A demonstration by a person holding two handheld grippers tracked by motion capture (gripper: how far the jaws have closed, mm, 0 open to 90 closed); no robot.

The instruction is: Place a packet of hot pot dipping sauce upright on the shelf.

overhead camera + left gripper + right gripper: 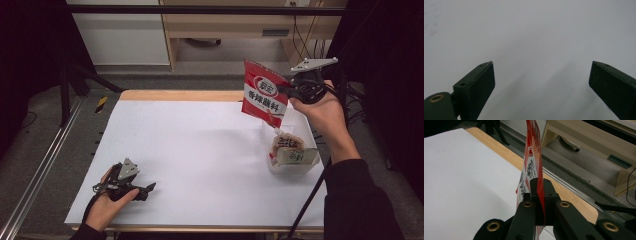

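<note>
So the right tongs [286, 91] are clamped on a red sauce packet [264, 93] held above the worktop [200, 150], while the left tongs [150, 188] sit spread wide, empty.

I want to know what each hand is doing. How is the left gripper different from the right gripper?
The left gripper is open and holds nothing; the right gripper is shut on a red seasoning packet. The left gripper sits low on the white table; the right gripper is raised above a clear container. Both are black, with a grey plate on top, each held by a hand.
</note>
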